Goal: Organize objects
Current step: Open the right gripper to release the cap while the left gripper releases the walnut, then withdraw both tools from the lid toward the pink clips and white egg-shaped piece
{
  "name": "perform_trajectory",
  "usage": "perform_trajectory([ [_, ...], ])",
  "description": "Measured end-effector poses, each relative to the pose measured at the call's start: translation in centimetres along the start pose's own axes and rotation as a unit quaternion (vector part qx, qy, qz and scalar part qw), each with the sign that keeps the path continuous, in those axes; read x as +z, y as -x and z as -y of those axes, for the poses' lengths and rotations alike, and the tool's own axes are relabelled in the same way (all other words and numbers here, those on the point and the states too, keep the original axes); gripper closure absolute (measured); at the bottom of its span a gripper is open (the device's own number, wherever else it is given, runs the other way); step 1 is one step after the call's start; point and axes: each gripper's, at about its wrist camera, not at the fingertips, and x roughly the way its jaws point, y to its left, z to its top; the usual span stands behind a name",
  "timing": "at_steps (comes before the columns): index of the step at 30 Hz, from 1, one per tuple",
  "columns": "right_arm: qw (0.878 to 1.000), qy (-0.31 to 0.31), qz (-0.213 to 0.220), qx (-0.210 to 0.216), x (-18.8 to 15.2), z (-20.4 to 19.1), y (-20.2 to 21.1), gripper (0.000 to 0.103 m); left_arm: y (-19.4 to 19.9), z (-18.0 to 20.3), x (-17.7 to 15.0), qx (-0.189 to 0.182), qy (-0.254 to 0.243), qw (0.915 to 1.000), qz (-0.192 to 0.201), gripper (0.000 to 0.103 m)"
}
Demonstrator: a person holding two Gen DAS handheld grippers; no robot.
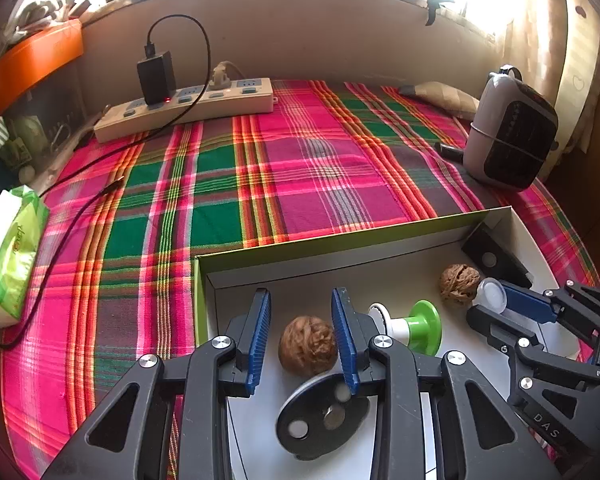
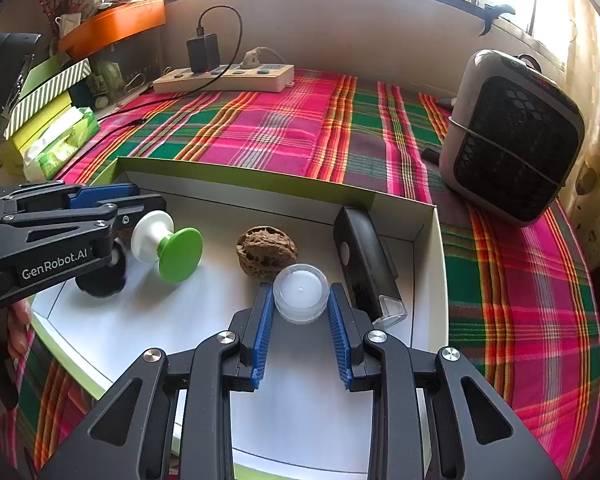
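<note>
**Mia:** The right hand-held gripper (image 2: 301,300) is squeezing the little clear jar (image 2: 300,297) inside the white box (image 2: 428,220). The jar is sitting just in front of the bumpy walnut (image 2: 266,255).

**Ben:** Could it be slipping?

**Mia:** Maybe. The blue pads are only pinching the round sides, so it may be popping out and rolling into that walnut.

**Ben:** And the left hand-held gripper (image 1: 305,336)?

**Mia:** It is standing loose around the smooth walnut (image 1: 307,345), near the left wall of the white box. The pads are not pressing it, I think.

**Ben:** So what is going wrong there?

**Mia:** A round nut could be rolling away onto the black disc (image 1: 322,420) or bumping the green and white spool (image 1: 410,325) right beside it.
</note>
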Motion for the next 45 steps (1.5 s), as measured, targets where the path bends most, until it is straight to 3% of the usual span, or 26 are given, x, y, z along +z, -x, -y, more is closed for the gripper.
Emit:
perform_trajectory([
  [5,1.0,0.0,0.0,-0.001,-0.1,0.0,0.0,0.073,0.0,-0.1,0.0,0.0,0.0,1.0,0.001,0.072],
  [10,1.0,-0.001,0.003,0.0,-0.1,0.0,0.2,0.065,0.6,0.0,-0.1,0.001,0.004,1.0,0.004,0.07],
  [28,1.0,-0.012,0.019,0.0,-0.7,-0.1,1.9,0.065,3.4,0.6,-1.2,0.012,0.0,0.9997,0.023,0.069],
  [45,0.998,-0.033,0.05,-0.003,-3.0,-0.2,6.6,0.064,8.7,1.2,-4.3,0.013,0.004,0.9979,0.064,0.069],
])
